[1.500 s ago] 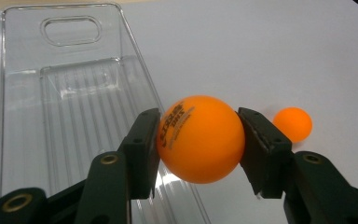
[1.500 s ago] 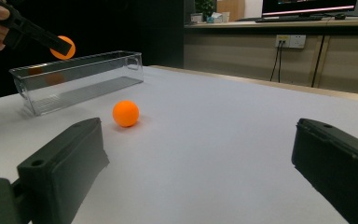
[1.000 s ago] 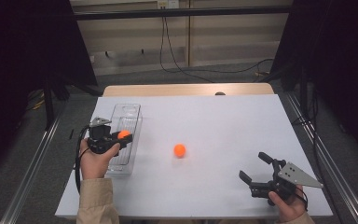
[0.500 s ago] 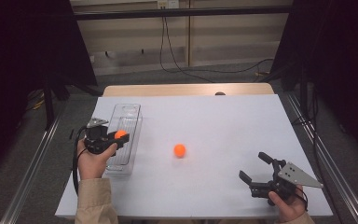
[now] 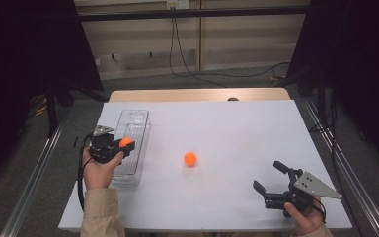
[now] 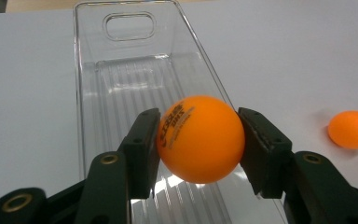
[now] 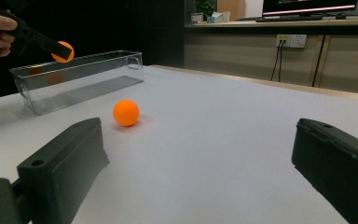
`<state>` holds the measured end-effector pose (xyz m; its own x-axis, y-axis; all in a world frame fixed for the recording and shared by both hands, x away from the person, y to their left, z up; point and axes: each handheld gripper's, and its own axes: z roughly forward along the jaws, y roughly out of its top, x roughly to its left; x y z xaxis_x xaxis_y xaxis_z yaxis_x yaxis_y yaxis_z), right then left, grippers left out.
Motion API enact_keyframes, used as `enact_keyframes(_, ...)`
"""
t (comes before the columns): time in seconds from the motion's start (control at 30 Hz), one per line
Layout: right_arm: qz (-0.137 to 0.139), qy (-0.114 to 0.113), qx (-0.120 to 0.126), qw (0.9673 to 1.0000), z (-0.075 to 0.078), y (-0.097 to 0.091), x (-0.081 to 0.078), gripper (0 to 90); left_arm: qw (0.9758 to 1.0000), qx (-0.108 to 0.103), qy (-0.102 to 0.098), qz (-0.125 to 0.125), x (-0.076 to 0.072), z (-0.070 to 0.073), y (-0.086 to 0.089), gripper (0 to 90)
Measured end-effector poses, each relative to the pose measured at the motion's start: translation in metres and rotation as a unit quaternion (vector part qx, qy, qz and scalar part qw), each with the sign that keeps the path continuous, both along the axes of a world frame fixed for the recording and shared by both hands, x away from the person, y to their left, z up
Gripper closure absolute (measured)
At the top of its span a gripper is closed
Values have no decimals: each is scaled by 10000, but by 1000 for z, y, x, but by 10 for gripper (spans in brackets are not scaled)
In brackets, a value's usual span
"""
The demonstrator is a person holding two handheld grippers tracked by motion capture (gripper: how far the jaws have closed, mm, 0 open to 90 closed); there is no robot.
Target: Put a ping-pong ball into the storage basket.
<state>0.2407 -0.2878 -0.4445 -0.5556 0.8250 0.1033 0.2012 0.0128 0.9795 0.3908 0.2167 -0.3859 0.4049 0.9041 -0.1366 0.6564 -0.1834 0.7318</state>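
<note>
Orange smooth ball [image 6: 199, 138] clamped in left gripper [image 6: 198, 140] over ribbed clear tray [image 6: 121, 79]; right gripper [image 7: 200, 158] apart.

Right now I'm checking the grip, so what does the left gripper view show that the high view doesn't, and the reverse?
Left gripper view alone: black print on the held orange ball, both pads pressed on its sides, and the ribbed floor of the clear tray. High view alone: the right claw open near the table's front edge, both hands, and the wooden strip behind the table. Both: the left claw, the held ball, the tray, the loose orange ball.
</note>
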Motion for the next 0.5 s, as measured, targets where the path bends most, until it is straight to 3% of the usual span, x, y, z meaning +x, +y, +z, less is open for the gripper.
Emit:
enact_keyframes(0.17, 0, -1, 2, 10000, 0, 0, 0, 19, 9999, 139, -9, 16, 2, -4, -3, 509)
enact_keyframes(0.5, -3, -1, 7, 10000, 0, 0, 0, 19, 9998, 158, 50, 100, 4, -10, -2, 509)
